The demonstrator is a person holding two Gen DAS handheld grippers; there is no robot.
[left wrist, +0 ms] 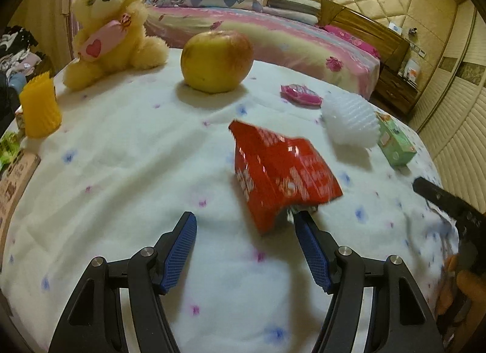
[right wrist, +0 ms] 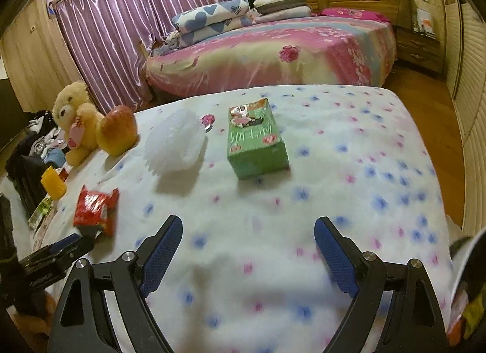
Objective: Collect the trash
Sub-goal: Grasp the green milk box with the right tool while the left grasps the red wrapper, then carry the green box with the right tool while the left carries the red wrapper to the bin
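- The left gripper [left wrist: 246, 222] hung low in the centre of the left wrist view, its blue-padded jaws standing apart with nothing between them.
- A red snack wrapper [left wrist: 282, 174] lay crumpled on the white flowered cloth [left wrist: 121, 171] just above the right-hand pad; its lower edge looked to meet that pad's tip, though blur left contact unclear.
- Right of centre sat a white foam fruit net [left wrist: 349, 122], with a small pink wrapper [left wrist: 300, 95] above and left of it and a green carton [left wrist: 395, 143] touching or just beside it on the right.
- An apple [left wrist: 217, 61] stood at upper centre, a yellow teddy bear [left wrist: 112, 28] at upper left, and a yellow ribbed cup [left wrist: 39, 110] at the left edge.
- The right gripper [right wrist: 249, 231] filled the bottom of the right wrist view, jaws wide open and empty over bare cloth.
- In that view the green carton lay above the jaws at centre, the foam net to its left, and the red wrapper at lower left, just above the left gripper's tips.
- A bed with a pink floral cover [right wrist: 273, 52] stood behind, in the upper half of the frame.
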